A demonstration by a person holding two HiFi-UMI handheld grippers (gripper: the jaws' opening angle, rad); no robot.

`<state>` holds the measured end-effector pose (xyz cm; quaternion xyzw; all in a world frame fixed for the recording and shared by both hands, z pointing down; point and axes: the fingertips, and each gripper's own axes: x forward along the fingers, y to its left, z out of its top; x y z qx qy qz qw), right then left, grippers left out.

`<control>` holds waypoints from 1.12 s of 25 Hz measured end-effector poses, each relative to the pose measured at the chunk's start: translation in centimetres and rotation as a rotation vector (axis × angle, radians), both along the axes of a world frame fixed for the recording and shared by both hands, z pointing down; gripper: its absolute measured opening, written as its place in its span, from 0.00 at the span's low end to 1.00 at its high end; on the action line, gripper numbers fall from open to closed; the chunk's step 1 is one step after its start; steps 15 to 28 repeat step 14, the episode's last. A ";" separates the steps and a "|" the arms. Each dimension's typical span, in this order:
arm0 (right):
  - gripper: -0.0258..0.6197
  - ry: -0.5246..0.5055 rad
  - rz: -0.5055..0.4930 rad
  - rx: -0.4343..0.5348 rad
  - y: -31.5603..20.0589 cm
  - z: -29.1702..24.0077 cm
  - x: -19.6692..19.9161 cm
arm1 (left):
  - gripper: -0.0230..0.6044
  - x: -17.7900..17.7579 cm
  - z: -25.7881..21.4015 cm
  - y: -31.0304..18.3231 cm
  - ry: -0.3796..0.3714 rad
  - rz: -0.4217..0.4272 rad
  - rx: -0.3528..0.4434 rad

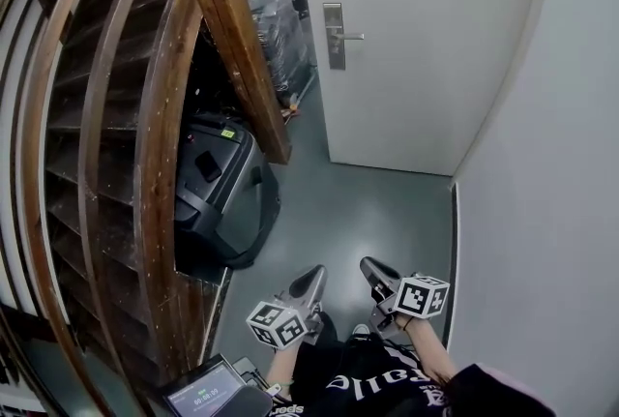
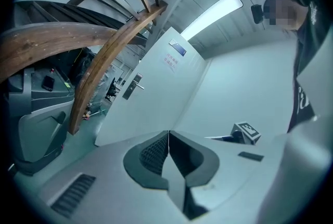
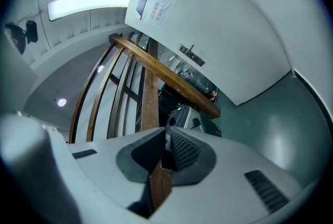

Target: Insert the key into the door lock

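Note:
The white door (image 1: 416,38) stands ahead with a metal lock plate and lever handle (image 1: 336,35) on its left side. In the left gripper view the door handle (image 2: 133,86) is small and far off; the right gripper view has the handle (image 3: 191,54) high up. Both grippers hang low near the person's body, well short of the door. My left gripper (image 1: 316,274) (image 2: 168,134) has its jaws pressed together with nothing seen between them. My right gripper (image 1: 368,263) (image 3: 166,130) is also shut. No key shows in any view.
A curved wooden staircase (image 1: 145,115) with a slanted beam (image 1: 242,47) fills the left side. Under it sits a black case (image 1: 218,183), and a wrapped pallet (image 1: 273,18) stands beyond. A white wall (image 1: 551,193) runs along the right. Grey floor (image 1: 377,212) leads to the door.

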<state>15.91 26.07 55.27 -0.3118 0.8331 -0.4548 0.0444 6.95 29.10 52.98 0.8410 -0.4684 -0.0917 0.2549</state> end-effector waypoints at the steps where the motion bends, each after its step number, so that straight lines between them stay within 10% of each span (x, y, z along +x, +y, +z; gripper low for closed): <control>1: 0.11 0.000 -0.009 -0.002 0.3 0.0 0.2 | 0.05 0.4 0.0 0.3 -0.002 -0.005 -0.001; 28: 0.11 -0.003 -0.016 -0.001 1.6 -0.2 3.8 | 0.05 3.4 -0.5 1.4 -0.017 -0.024 0.000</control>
